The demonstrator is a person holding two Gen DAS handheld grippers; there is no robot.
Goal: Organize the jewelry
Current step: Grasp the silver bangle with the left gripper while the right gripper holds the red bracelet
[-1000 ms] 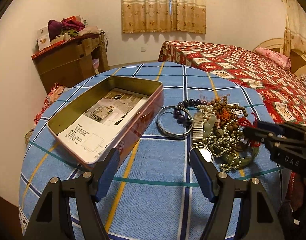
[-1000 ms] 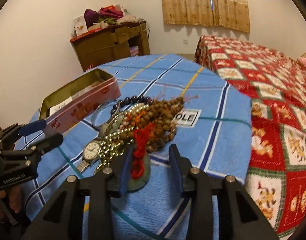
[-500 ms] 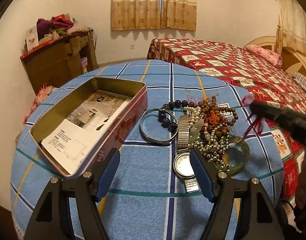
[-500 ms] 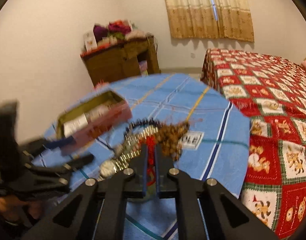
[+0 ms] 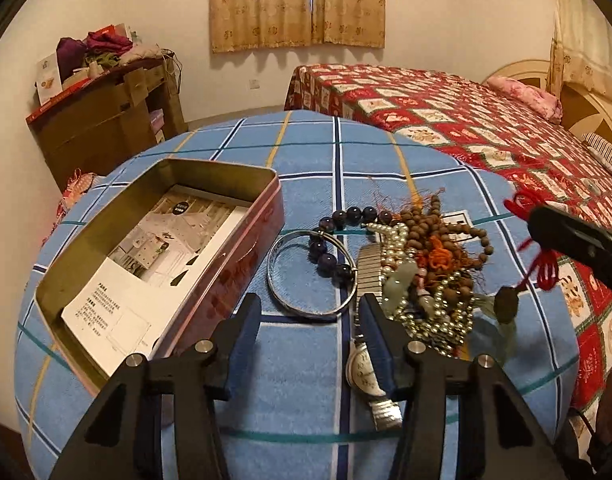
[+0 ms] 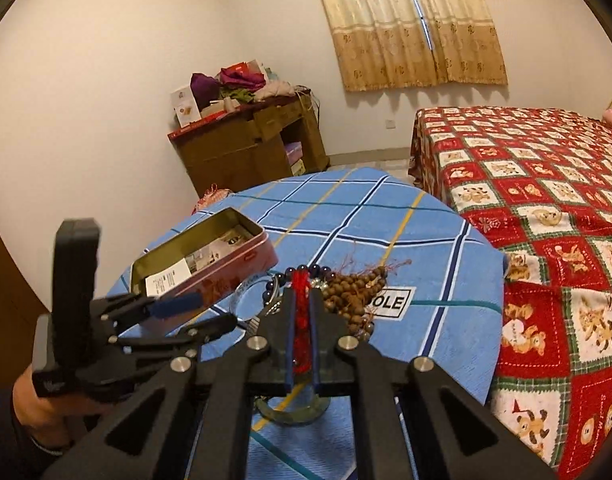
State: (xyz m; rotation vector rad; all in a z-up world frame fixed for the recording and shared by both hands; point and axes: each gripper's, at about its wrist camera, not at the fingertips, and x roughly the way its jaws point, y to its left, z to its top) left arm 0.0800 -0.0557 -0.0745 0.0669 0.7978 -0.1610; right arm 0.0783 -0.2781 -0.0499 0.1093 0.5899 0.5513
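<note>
Left wrist view: our left gripper, jaws apart and empty, hovers low over the table's near edge beside the open tin, likely waiting; the jewelry pile lies toward the right edge; the red cord hangs clear of the pile. Right wrist view: our right gripper, raised and level, is clamped on the red cord, presumably to carry it to the tin.

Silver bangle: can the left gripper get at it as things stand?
Probably yes. The left gripper is open and empty just short of the silver bangle. One snag: dark beads lie across its far rim, so they may drag along.
</note>
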